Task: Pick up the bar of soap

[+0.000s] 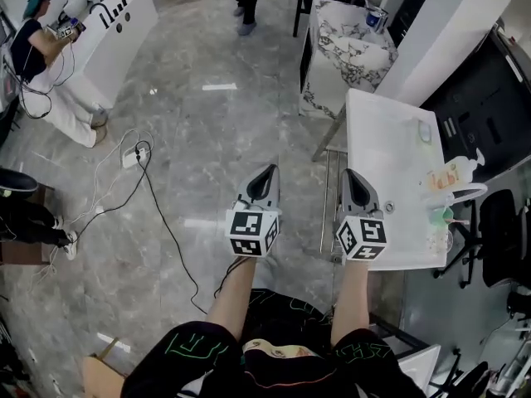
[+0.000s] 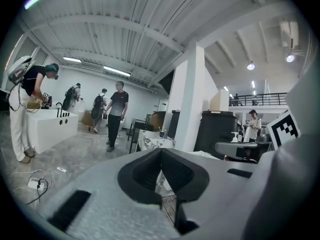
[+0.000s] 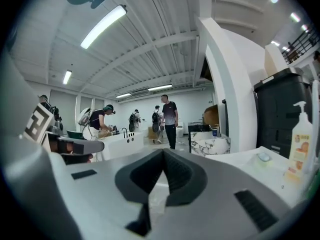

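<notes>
both tongs are pressed together, pinching nothing. the left gripper (image 1: 265, 172) and right gripper (image 1: 354, 175) are held level, side by side by the white counter (image 1: 390, 152), probably shut for the approach. what looks like the bar of soap (image 1: 425, 131) lies farther along the counter, past the pump bottle (image 1: 453, 173) — well ahead of both. count: two grippers, one soap, one bottle.
</notes>
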Available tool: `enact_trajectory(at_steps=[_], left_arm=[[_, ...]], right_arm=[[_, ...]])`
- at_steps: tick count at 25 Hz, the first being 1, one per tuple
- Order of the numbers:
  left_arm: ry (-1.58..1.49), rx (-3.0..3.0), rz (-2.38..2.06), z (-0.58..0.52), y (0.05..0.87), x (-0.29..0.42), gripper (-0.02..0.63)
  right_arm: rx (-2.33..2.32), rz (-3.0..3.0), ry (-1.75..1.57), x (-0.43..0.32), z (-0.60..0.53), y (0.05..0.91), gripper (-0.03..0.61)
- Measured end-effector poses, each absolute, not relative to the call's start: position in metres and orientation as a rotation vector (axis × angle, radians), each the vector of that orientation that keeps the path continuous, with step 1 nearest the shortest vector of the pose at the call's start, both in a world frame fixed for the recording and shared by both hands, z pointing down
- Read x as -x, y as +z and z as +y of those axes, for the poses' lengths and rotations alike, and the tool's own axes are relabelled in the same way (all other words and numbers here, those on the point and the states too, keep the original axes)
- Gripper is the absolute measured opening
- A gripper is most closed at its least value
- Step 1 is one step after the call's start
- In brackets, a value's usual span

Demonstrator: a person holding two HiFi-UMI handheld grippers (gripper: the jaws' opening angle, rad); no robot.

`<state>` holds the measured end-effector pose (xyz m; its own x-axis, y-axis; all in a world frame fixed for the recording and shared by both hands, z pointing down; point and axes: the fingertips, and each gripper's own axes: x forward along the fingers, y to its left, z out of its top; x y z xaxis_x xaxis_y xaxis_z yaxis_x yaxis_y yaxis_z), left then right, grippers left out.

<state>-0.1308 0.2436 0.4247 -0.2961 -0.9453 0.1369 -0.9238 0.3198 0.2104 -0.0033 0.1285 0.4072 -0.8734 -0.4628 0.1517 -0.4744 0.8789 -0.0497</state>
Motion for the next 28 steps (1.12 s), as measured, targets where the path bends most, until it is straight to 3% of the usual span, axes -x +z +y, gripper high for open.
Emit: enact_trajectory(at_steps=[9,28], left_arm=[[-0.19,-1.77,-2.328,0.187,0.402,0.206,0.006],[-0.157,-2.183,-1.979,0.016,0.4,0.151,0.006]], right_arm=[[-0.822,-2.938,0.087,0.067,0.073,0.368,0.005],[-1.44,-2.795,0.067,-0.047,-0.072,0.337,0.005]])
